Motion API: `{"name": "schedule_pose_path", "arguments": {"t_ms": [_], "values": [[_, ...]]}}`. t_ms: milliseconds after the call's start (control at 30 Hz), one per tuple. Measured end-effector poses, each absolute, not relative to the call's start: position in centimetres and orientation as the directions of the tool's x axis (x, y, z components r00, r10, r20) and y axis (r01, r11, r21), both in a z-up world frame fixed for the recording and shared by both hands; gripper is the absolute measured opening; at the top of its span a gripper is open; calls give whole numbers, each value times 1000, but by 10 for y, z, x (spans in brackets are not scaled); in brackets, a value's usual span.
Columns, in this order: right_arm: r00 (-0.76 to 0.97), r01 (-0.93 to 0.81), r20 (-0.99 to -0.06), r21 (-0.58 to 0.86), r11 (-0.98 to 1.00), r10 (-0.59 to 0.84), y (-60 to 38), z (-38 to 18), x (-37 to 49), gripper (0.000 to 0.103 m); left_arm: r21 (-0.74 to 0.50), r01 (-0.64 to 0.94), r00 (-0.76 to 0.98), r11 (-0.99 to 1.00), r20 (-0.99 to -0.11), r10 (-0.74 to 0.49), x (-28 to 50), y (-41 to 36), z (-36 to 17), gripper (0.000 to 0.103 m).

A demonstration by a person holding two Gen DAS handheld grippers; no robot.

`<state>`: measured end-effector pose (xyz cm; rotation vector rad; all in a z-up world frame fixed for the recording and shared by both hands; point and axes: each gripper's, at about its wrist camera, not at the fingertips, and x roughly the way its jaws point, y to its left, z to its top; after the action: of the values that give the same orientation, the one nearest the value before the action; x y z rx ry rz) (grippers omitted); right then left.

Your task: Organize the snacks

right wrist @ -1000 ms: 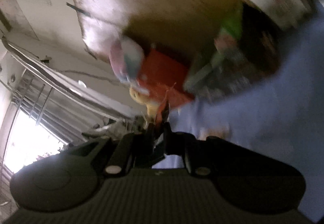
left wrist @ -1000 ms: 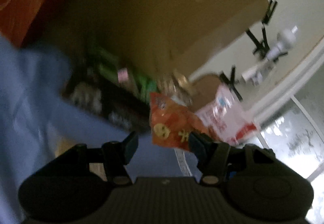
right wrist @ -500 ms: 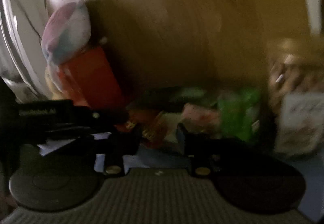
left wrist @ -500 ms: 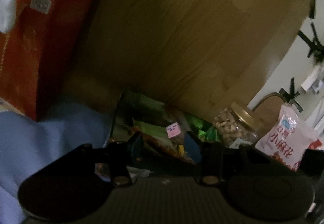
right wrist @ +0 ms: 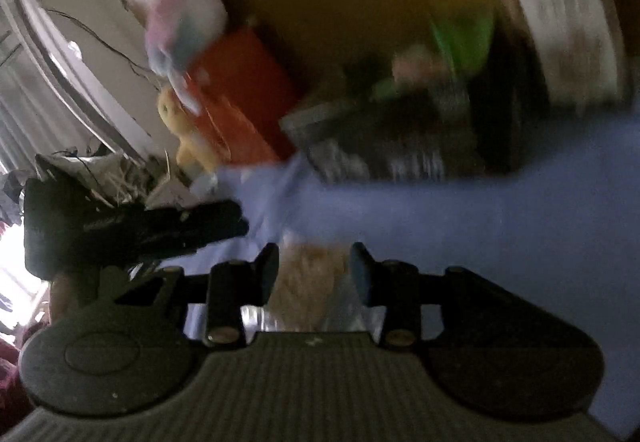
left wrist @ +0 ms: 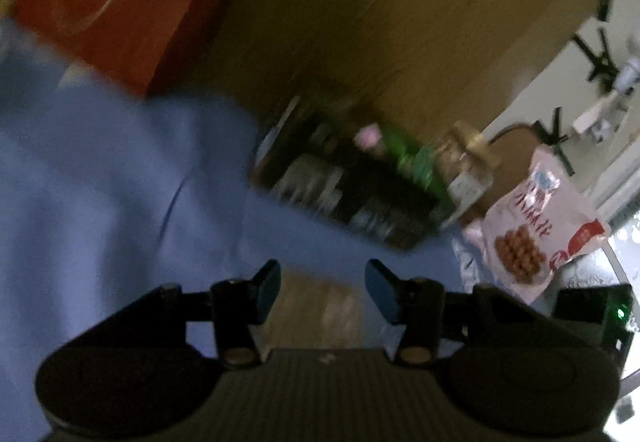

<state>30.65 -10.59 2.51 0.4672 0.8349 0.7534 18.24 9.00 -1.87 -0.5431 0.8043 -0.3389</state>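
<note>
Left wrist view, blurred: the left gripper (left wrist: 323, 288) hangs with jaws wide and empty above a blue cloth (left wrist: 120, 202); beyond it a dark tray (left wrist: 352, 194) holds green and pink snack packets; right of the tray stand a jar (left wrist: 466, 162) and a pink snack bag (left wrist: 536, 226).

Right wrist view: the right gripper (right wrist: 314, 272) is spread wide over a clear packet of pale snacks (right wrist: 308, 282); the tray (right wrist: 400, 138) lies beyond, a red box (right wrist: 240, 90) to its left.

Colours we see past our grippers

Ahead of us lie a blue cloth (left wrist: 120, 182), a red box (left wrist: 120, 2), green packets (left wrist: 416, 158) in a dark tray (left wrist: 360, 202), and a pink-white snack bag (left wrist: 536, 226) printed with brown balls.
</note>
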Motion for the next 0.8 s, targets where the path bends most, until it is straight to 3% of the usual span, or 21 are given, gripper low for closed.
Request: {"name": "schedule_pose_path", "arguments": {"t_ms": [167,400,500,633,800], "values": [[396,-384,-538,639,666,744,-91,9,303,43,-662,7,644,749,-570,-510,164,106,-45,48],[405,-362,-507,676,642,761,-87,5,290,42,-660,19,673,751,-547,-498,156,100,-50,48],[378,-349,-495,706,616,782,-78,3,288,36,-707,52,653,706,-510,-559,153,96,-52,48],[373,-323,-498,721,613,783,-80,1,281,13,-650,79,660,756,-534,-528,145,84,-46,49],[373,-176,-419,844,506,828,-109,-6,278,11,-673,35,679,739,-526,-512,138,99,-43,57]]}}
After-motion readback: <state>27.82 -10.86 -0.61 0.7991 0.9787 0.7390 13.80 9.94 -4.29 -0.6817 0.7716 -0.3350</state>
